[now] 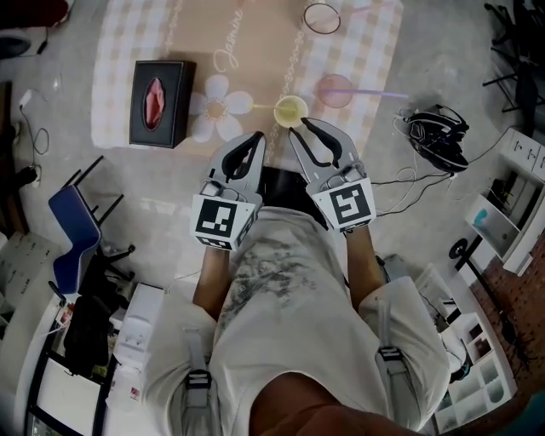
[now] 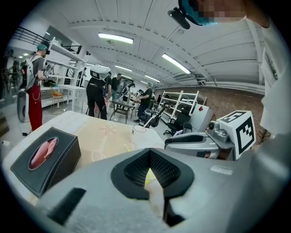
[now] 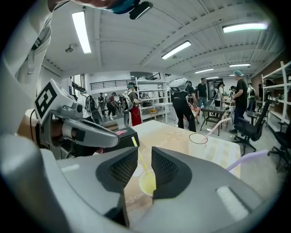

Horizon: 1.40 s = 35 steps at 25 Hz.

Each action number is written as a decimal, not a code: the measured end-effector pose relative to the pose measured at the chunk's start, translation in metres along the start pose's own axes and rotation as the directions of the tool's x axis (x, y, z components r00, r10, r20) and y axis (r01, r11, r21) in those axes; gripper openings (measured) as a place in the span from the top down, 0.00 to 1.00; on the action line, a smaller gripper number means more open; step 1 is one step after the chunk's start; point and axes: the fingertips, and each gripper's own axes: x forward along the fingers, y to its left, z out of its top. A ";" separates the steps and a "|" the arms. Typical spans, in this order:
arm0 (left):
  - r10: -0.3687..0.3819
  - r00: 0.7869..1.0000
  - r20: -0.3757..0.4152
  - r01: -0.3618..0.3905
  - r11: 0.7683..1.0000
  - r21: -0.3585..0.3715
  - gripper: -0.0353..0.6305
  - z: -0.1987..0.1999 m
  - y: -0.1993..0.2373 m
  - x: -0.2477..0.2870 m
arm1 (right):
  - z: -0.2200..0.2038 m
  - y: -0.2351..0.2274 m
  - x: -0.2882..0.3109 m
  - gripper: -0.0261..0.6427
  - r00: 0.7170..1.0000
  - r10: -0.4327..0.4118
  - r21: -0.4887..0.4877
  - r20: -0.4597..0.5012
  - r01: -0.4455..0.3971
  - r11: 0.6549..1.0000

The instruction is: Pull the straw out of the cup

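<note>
My right gripper (image 3: 144, 153) stands spread, framing the thin yellow straw (image 3: 140, 160) in the small yellow cup (image 3: 148, 183) just ahead; my left gripper (image 2: 148, 153) is pressed together, empty. I'd best pinch above the rim, then lift along its lean.

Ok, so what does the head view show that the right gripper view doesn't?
Only the head view shows the blue chair, the black cables on the floor and the pink cup. Only the right gripper view shows people standing in the room beyond and the ceiling lights. Both show the yellow cup, the black tissue box, the clear cup and the left gripper.
</note>
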 end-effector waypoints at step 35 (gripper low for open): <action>0.056 0.997 -0.056 -0.059 0.996 -0.064 0.94 -0.026 0.034 0.021 | -0.057 0.002 0.066 0.71 0.981 0.073 -0.090 -0.179 -0.090 0.992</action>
